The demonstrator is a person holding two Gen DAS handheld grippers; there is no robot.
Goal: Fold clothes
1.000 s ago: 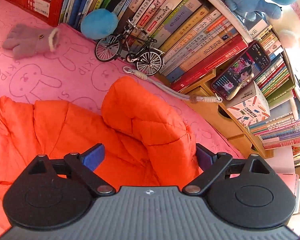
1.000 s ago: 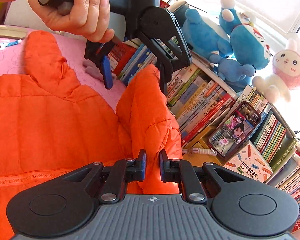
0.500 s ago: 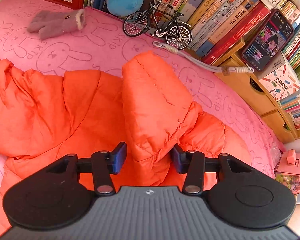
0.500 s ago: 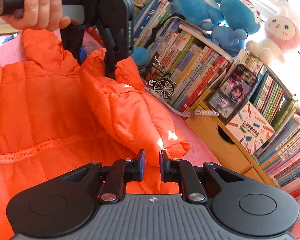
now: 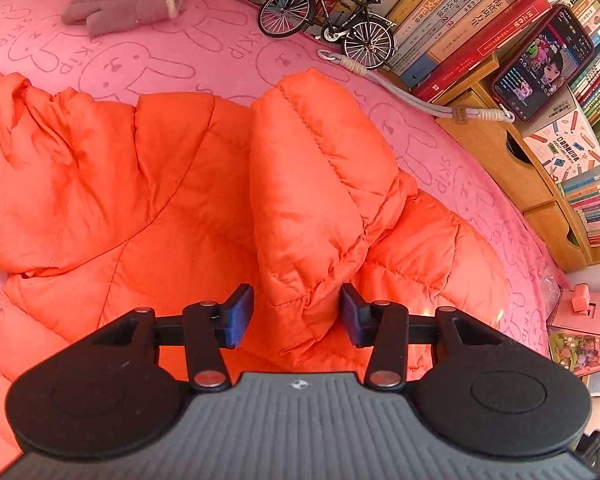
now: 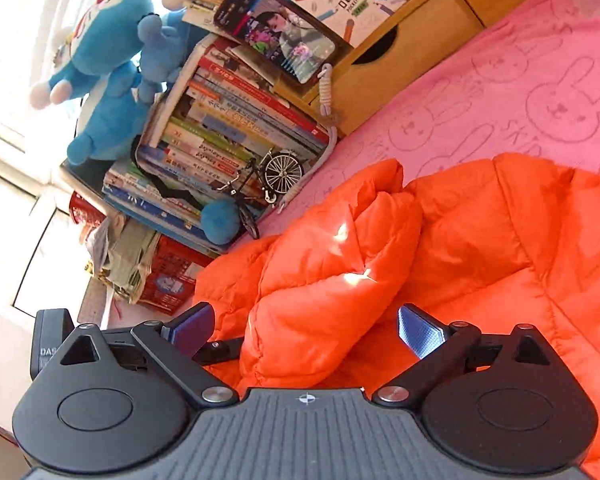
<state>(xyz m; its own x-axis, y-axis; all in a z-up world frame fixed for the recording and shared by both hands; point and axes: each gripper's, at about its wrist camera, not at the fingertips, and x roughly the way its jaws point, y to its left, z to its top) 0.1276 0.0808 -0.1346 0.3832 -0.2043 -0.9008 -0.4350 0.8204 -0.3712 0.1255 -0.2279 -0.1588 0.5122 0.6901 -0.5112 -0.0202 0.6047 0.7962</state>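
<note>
Left wrist view, far left: orange puffer jacket (image 5: 112,184) spread flat on the pink rabbit-print cloth (image 5: 204,52), covering most of the lower frame. Above it, near the top left, a grey knitted glove (image 5: 124,8) lies on the cloth, well apart from the jacket. Centre: one jacket sleeve (image 5: 312,184) is folded in over the body, its cuff end bunched between the fingers of the left gripper (image 5: 297,316). Jaws stand fairly narrow after closing in; the right pad touches the bunched cuff, but whether the left pad presses the fabric cannot be told, since a sliver of gap shows on that side. Top centre: a small model bicycle (image 5: 328,20) stands at the cloth's edge against a row of books (image 5: 452,24). Right: a phone (image 5: 544,64) with a lit screen leans above a wooden drawer unit (image 5: 532,176). Right wrist view, left side: blue plush toy (image 6: 100,76) on top of the stacked books, the bicycle below it. Centre: the same sleeve lies bunched on the jacket body, in front of the right gripper (image 6: 304,328). Its jaws have just opened and now stand wide; the fabric sits between the pads with clear gaps on both sides, so nothing is held. Right: jacket body runs off the frame edge over the pink cloth.
</note>
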